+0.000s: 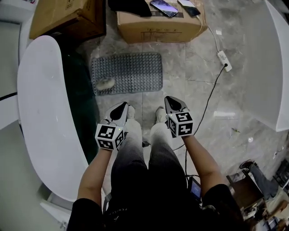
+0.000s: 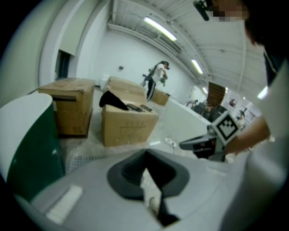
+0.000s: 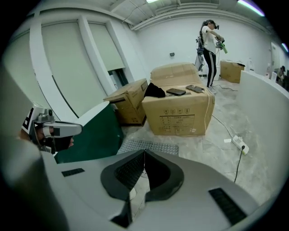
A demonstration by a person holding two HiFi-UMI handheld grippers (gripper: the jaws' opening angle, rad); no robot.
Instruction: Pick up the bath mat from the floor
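Standing on marbled grey floor tiles (image 1: 189, 72), the person holds both grippers low in front of the legs. Left gripper (image 1: 121, 106): jaws pressed together, nothing between them. Right gripper (image 1: 174, 102): jaws likewise closed tip to tip, empty. Bath mat (image 1: 128, 72), grey and studded, lies flat on the floor ahead of the feet, apart from both grippers, its left edge near the dark green side of a white curved counter (image 1: 40, 103). A small pale fluffy tuft (image 1: 105, 83) sits on the mat's near left corner. Beyond the mat stands a cardboard box (image 1: 158, 25) carrying two phones (image 1: 165, 6). A white power strip (image 1: 224, 60) with a black cable (image 1: 208, 101) lies to the right.
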